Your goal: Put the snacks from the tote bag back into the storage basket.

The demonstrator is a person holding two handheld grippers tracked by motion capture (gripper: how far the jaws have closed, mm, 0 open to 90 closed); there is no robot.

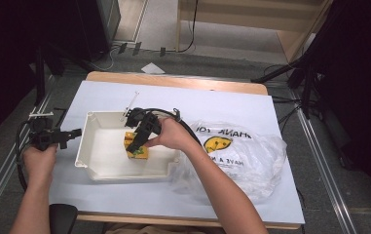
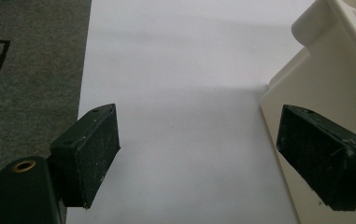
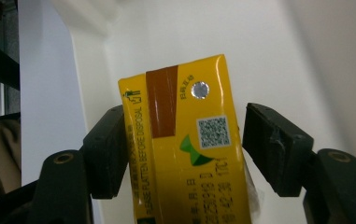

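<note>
A yellow drink carton [image 1: 139, 152] with a brown band and a QR code lies inside the white plastic tray [image 1: 83, 146], near its right half. My right gripper [image 1: 137, 145] reaches down into the tray and is shut on the carton [image 3: 189, 154], one jaw on each narrow side [image 3: 185, 116]. The tray's white wall [image 3: 269, 46] rises behind it. My left gripper [image 1: 75, 132] is just outside the tray's left wall, open with nothing between its jaws [image 2: 199, 116]. The tray's corner [image 2: 316, 60] is beside its right jaw.
A crumpled clear plastic bag [image 1: 241, 151] with a yellow print lies right of the tray on the white table cover [image 1: 124, 92]. Grey floor [image 2: 26, 70] begins just past the cover's left edge. Cables trail from both grippers.
</note>
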